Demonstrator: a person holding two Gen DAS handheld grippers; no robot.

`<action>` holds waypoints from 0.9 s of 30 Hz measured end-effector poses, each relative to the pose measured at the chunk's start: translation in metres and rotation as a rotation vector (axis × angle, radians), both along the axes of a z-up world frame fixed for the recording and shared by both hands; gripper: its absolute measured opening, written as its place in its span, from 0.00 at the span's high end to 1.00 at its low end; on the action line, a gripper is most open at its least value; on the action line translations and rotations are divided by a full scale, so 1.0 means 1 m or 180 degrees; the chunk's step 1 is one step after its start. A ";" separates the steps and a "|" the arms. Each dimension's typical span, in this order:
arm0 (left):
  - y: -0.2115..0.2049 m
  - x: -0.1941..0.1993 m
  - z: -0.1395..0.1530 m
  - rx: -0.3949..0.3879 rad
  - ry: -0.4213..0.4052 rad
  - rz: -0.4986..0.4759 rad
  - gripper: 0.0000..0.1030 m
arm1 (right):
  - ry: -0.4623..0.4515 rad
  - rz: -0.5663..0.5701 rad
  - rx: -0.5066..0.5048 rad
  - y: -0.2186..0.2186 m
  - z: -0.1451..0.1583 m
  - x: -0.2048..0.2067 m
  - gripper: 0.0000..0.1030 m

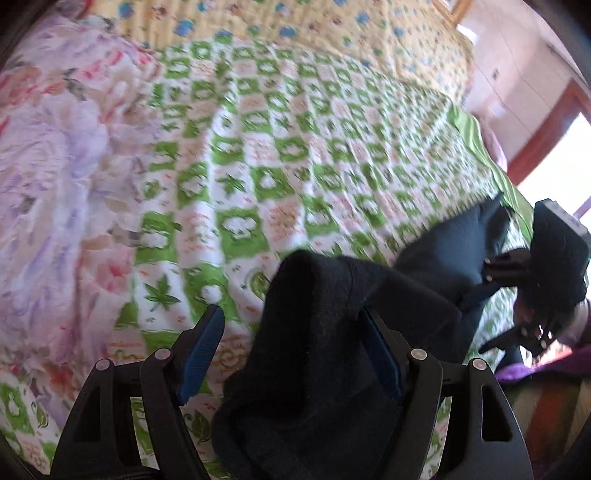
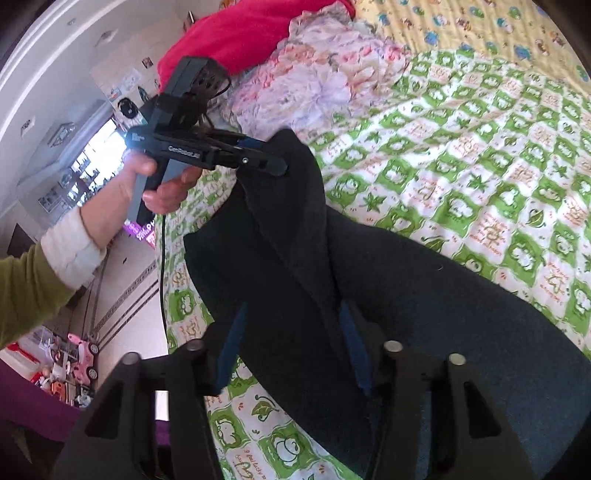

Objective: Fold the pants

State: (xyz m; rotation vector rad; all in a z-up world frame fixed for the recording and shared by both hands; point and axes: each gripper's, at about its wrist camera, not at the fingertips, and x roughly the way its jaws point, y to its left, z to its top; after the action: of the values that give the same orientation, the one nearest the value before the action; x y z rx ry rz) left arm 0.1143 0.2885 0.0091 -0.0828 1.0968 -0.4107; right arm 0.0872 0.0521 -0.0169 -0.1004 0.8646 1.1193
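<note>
The dark navy pants (image 1: 317,332) lie on a green-and-white patterned bedspread (image 1: 280,147). In the left wrist view my left gripper (image 1: 291,328) has its blue-padded fingers (image 1: 201,347) wide apart, with a raised fold of the pants between them, draped against the right pad. In the right wrist view the pants (image 2: 424,314) spread across the bed, and a peaked fold stands between the spread fingers of my right gripper (image 2: 291,325). The left gripper (image 2: 258,162) also shows there, hand-held, its tip at the top of that fold. The right gripper (image 1: 495,266) also shows at the right of the left wrist view.
A pink and lilac floral quilt (image 1: 48,155) is bunched at the bed's left side. A yellow printed blanket (image 1: 332,26) lies at the far end. A red pillow (image 2: 236,33) sits behind the quilt. The bed edge and tiled floor (image 2: 125,317) with toys are at left.
</note>
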 end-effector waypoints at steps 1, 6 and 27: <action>-0.003 -0.001 -0.002 -0.0002 0.0013 -0.0052 0.31 | -0.0010 0.0013 -0.0024 0.002 -0.001 0.000 0.57; -0.013 -0.009 -0.004 0.0036 -0.0053 -0.0185 0.61 | -0.0100 -0.0041 -0.0357 0.014 -0.013 0.003 0.88; -0.010 -0.119 0.024 0.0269 -0.0951 0.0477 0.81 | -0.0462 0.0226 -0.0207 0.028 0.005 -0.057 0.95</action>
State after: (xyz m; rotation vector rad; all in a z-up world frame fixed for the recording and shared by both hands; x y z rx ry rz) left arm -0.0050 0.2785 0.0333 -0.0275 0.8060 -0.2324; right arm 0.0298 0.0804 -0.0122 -0.2648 0.7724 1.1357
